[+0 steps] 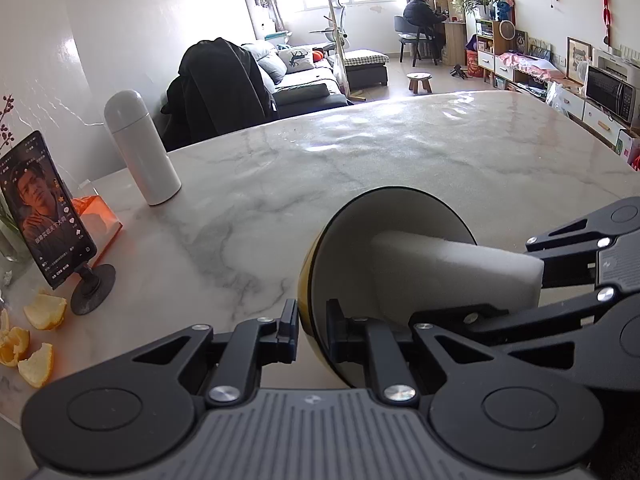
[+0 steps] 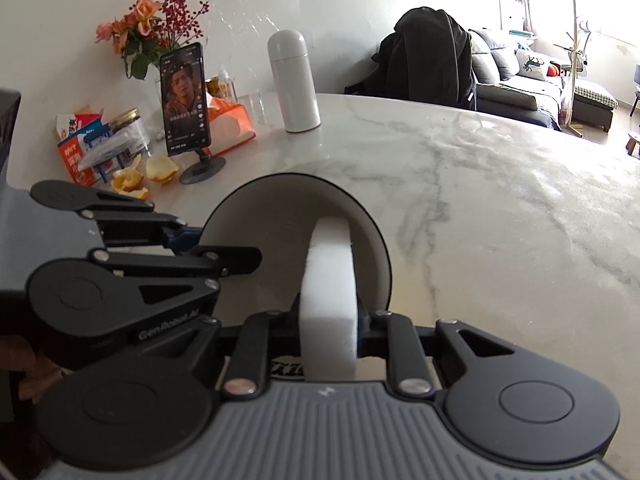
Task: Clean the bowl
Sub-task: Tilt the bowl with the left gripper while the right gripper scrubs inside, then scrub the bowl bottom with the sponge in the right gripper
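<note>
A bowl [image 1: 352, 236], yellow outside and pale inside, is held tilted above the marble table with its opening toward the right. My left gripper [image 1: 312, 334] is shut on its rim. My right gripper [image 2: 329, 322] is shut on a white sponge [image 2: 330, 292], and the sponge's far end presses into the bowl's inside [image 2: 280, 232]. In the left wrist view the sponge [image 1: 452, 272] comes in from the right with the right gripper [image 1: 538, 280] behind it. In the right wrist view the left gripper [image 2: 224, 246] holds the bowl's left rim.
The marble table [image 1: 360, 152] stretches ahead. At its left stand a white flask [image 1: 140, 148], a phone on a stand [image 1: 48, 216], an orange tissue box [image 1: 98, 216] and orange peels [image 1: 40, 316]. A flower vase [image 2: 152, 40] and snack boxes [image 2: 88, 140] sit by the wall.
</note>
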